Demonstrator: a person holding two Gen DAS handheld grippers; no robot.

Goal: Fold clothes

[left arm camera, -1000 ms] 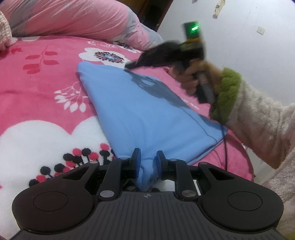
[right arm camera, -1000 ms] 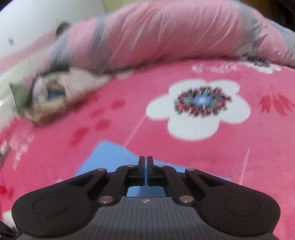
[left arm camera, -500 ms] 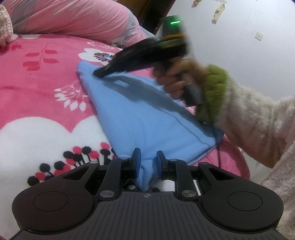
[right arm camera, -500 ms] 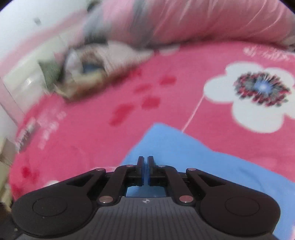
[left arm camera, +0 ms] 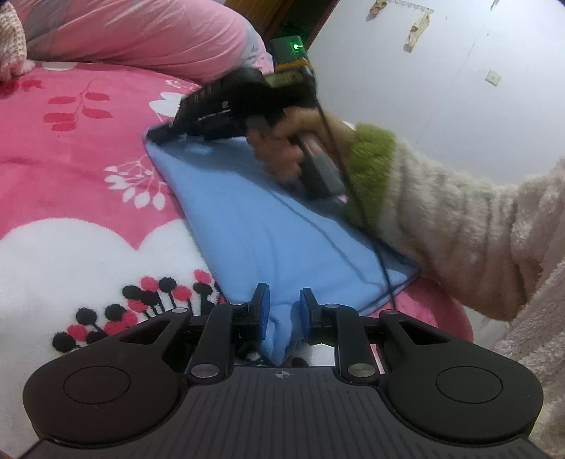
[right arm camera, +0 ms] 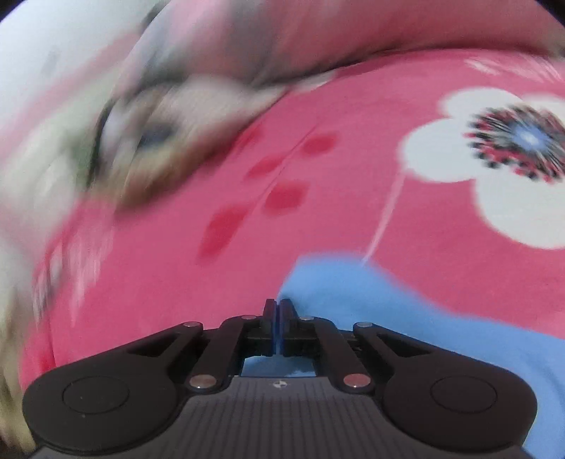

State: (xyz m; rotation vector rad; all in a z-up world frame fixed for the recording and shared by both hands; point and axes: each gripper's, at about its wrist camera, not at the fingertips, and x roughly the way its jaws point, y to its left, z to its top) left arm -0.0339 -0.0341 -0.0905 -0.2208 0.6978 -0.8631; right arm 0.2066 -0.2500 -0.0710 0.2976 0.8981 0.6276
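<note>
Surface: pink floral bedspread (left arm camera: 70, 169) with white flowers, red leaves and black-and-red dots; it fills both views
Garment: light blue folded cloth (left arm camera: 268, 226) lying flat on the bedspread, a long tapered shape running from 11 o'clock down to 6 o'clock in the left wrist view
Garment, right view: the blue cloth (right arm camera: 406, 317) occupies the 4 to 5 o'clock sector, its far corner near centre frame
Left gripper: left gripper (left arm camera: 282, 310) at 6 o'clock of its own view, jaws narrow, clamped on a bunched near corner of the blue cloth, which fills the gap between the blue pads
Right gripper, own view: right gripper (right arm camera: 277, 321) at 6 o'clock, jaws fully together; a thin blue strip shows between the pads, so a pinch of cloth edge appears held; blur limits certainty
Right gripper, left view: the tool body sits at 12 o'clock, tip lowered onto the far corner of the cloth at 11 o'clock; a green indicator light (left arm camera: 296, 46) is lit on top
Hand: right hand (left arm camera: 293, 141) wraps the tool handle at 1 o'clock; a cream fleece sleeve (left arm camera: 469, 226) with a green cuff extends to 3 o'clock
Cable: thin black cable (left arm camera: 381, 254) trails from the handle across the cloth toward 5 o'clock
Background: pink pillow (left arm camera: 134, 31) at 11 o'clock; white wall (left arm camera: 459, 88) at 1 to 2 o'clock
Image quality: right wrist view is motion-blurred; a pale blurred bundle at 9 to 10 o'clock cannot be identified
</note>
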